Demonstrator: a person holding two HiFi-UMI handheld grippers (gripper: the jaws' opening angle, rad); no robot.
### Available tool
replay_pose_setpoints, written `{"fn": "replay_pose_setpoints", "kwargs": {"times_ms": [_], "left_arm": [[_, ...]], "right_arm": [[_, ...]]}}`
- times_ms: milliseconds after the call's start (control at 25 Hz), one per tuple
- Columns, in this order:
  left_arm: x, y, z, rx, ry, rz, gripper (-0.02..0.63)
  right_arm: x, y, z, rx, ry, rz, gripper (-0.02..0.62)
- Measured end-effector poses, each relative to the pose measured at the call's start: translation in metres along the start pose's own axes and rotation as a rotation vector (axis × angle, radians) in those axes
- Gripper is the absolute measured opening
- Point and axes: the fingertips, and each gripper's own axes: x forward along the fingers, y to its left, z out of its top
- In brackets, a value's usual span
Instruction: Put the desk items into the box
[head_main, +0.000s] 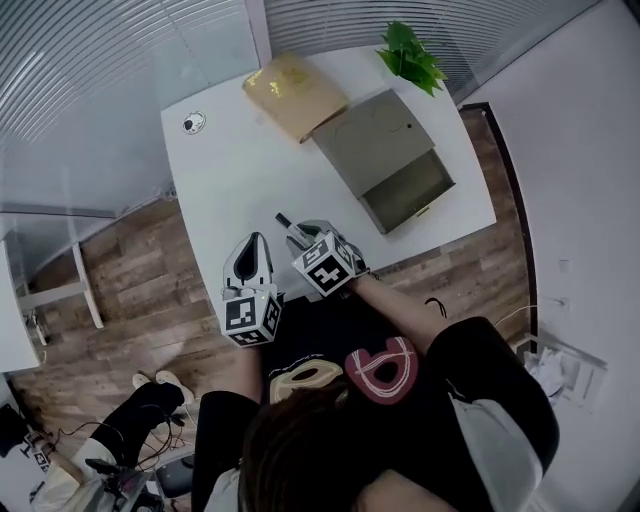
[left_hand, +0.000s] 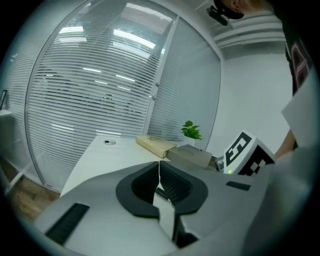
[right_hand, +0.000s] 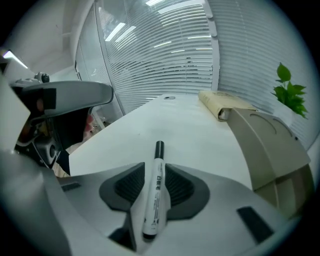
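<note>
My right gripper (right_hand: 155, 181) is shut on a white marker (right_hand: 154, 195) with a black cap that sticks out past the jaws. In the head view that gripper (head_main: 296, 232) hovers over the near part of the white desk (head_main: 230, 180), and the marker (head_main: 284, 219) points away from me. The grey box (head_main: 372, 140) lies at the desk's right, its open compartment (head_main: 436, 171) facing the front edge. My left gripper (left_hand: 159, 175) is shut with nothing between its jaws. In the head view it (head_main: 252, 246) sits just left of the right one.
A tan wrapped packet (head_main: 293, 92) lies at the back, touching the box. A small green plant (head_main: 410, 55) stands at the far right corner. A round cable grommet (head_main: 194, 123) is at the far left. Slatted glass walls surround the desk.
</note>
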Motion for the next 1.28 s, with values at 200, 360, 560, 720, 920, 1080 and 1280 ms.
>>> {"fn": "replay_pose_setpoints", "kwargs": {"times_ms": [200, 360, 560, 720, 920, 1080, 1280], "left_arm": [[-0.001, -0.002, -0.007, 0.001, 0.015, 0.012, 0.018], [-0.003, -0.005, -0.006, 0.002, 0.010, 0.016, 0.018], [0.001, -0.002, -0.005, 0.004, 0.011, 0.014, 0.018], [0.005, -0.004, -0.004, 0.012, 0.015, -0.001, 0.018], [0.009, -0.007, -0.002, 0.021, 0.013, -0.016, 0.018], [0.009, -0.007, -0.001, 0.021, 0.009, -0.017, 0.018], [0.012, -0.010, 0.004, 0.018, -0.007, -0.023, 0.018]], "right_arm": [[0.005, -0.004, -0.007, -0.019, 0.020, -0.023, 0.105], [0.005, -0.006, -0.007, -0.031, 0.025, -0.033, 0.092], [0.008, -0.007, -0.006, -0.035, 0.029, -0.041, 0.091], [0.009, -0.009, -0.006, -0.029, 0.038, -0.045, 0.080], [0.009, -0.010, -0.006, -0.013, 0.044, -0.037, 0.075], [0.008, -0.011, -0.005, -0.001, 0.032, -0.027, 0.072], [-0.005, -0.019, 0.006, 0.014, -0.014, -0.009, 0.072]]}}
